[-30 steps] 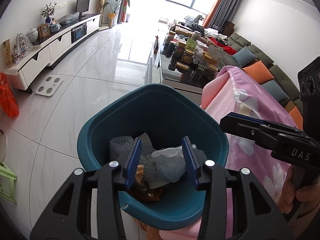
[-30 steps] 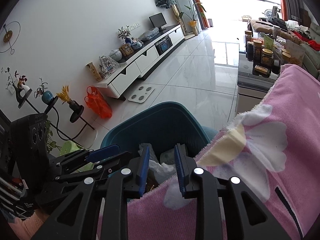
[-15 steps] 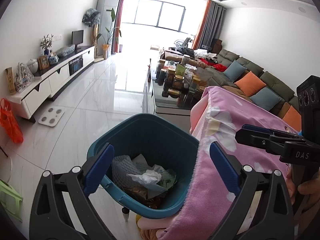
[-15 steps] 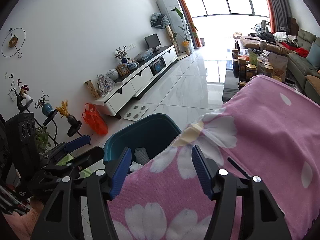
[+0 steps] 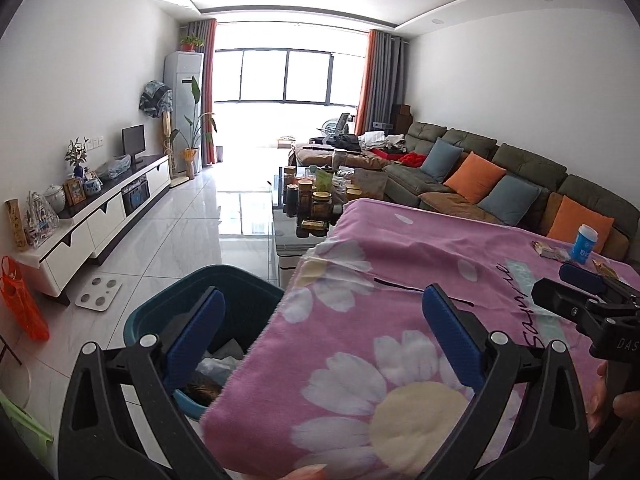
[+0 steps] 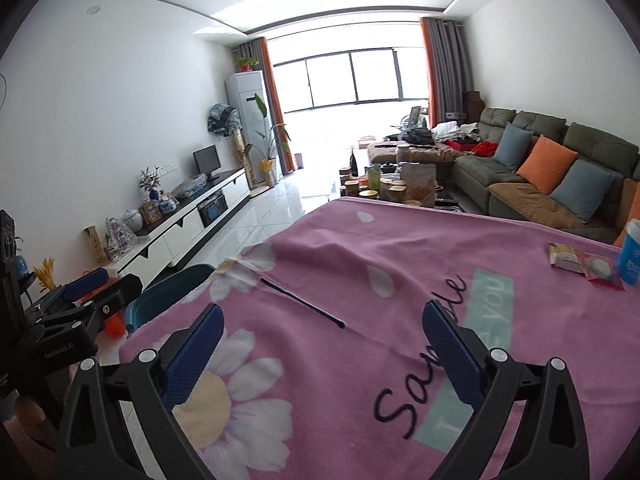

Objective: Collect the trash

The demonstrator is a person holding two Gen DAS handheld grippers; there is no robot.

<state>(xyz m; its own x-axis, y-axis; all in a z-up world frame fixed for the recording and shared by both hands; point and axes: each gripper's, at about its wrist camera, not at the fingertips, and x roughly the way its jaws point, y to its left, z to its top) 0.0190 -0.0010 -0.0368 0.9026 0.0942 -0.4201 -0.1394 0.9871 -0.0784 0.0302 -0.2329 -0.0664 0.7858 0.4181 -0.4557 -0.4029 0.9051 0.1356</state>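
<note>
**Living room background**

Pink floral blanket (image 6: 360, 280) covers the counter. Green sofa (image 5: 500, 172) with orange and blue cushions along right wall. White TV cabinet (image 5: 104, 212) left, glass coffee table (image 5: 288, 216) crowded with jars, scale (image 5: 98, 298) on floor.

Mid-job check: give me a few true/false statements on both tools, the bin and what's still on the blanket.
1. The left tool is open and empty. True.
2. The right tool grips a wrapper. False: it is open, holding nothing.
3. The teal bin is empty. False: crumpled trash lies inside.
4. Snack wrappers lie on the pink blanket beside a blue-and-white container. True.
</note>
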